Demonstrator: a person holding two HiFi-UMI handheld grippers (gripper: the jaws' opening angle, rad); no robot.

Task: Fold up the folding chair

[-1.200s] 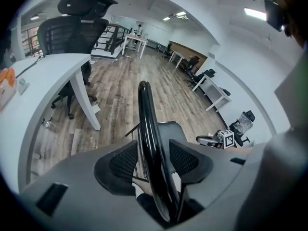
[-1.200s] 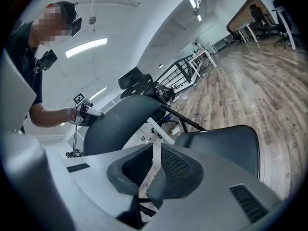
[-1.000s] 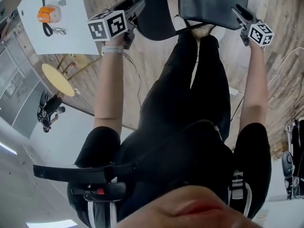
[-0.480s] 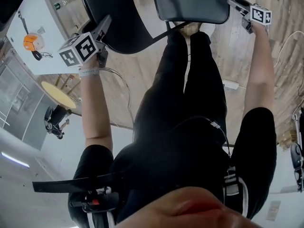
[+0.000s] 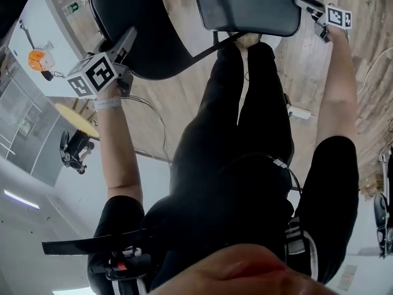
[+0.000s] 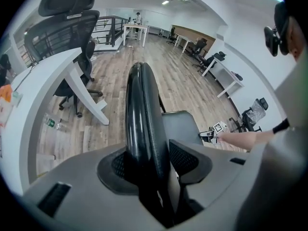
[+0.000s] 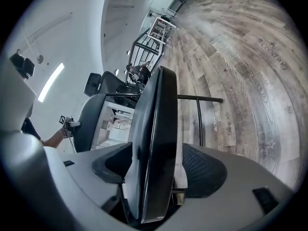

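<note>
- The folding chair is standing open on the wooden floor, right in front of the person's legs, in the head view.
- Its black backrest is showing at the upper left of that view, and its dark seat is lying roughly level at the top centre.
- The left gripper is reaching down onto the rounded edge of the backrest. In the left gripper view the backrest is filling the space between the jaws, and the jaws are pinching it from both sides.
- The right gripper is sitting at the right-hand edge of the seat. In the right gripper view the seat's edge is standing between the jaws while they are opening. The right-hand pad is standing clear of the seat with a gap showing, so the jaws are not clamping it.
- A black frame bar is running across behind the seat in the right gripper view.
- A white tabletop is standing to the left of the chair and carrying a small orange thing.
- An office chair is standing behind that tabletop in the left gripper view.
</note>
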